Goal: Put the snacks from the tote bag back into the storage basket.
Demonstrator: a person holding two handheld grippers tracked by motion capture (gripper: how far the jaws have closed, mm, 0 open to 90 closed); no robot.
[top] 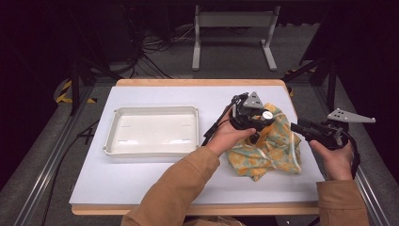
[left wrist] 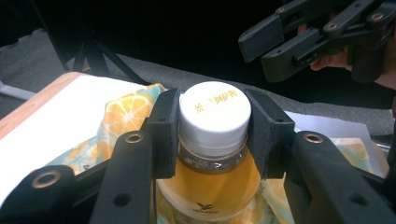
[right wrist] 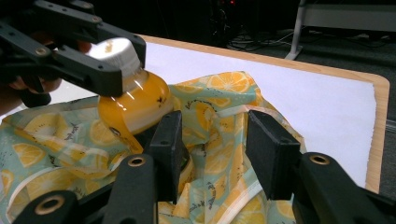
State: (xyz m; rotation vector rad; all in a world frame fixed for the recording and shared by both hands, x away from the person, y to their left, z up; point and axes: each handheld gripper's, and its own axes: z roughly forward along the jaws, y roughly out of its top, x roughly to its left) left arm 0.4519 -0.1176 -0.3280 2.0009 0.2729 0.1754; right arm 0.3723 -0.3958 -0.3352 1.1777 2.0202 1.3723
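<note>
A small bottle of orange drink [left wrist: 210, 186] with a white cap [left wrist: 214, 109] stands upright, and my left gripper [left wrist: 212, 122] is shut on that cap. The bottle [right wrist: 135, 100] has its lower part down inside a crumpled cloth bag [right wrist: 224, 93] printed with orange slices. In the high view the bag [top: 273, 150] lies on the right side of the table, with the left gripper [top: 264, 117] over its upper edge. My right gripper [right wrist: 210, 140] is open just above the bag's rim, its jaws on either side of a fold of fabric. That right gripper [top: 296, 128] hangs at the bag's right edge.
A shallow white tray [top: 155, 109] sits empty on the left half of the white table mat [top: 141, 174]. The wooden table edge [right wrist: 380, 121] runs close past the bag. A metal stand [top: 233, 19] and cables lie on the floor behind.
</note>
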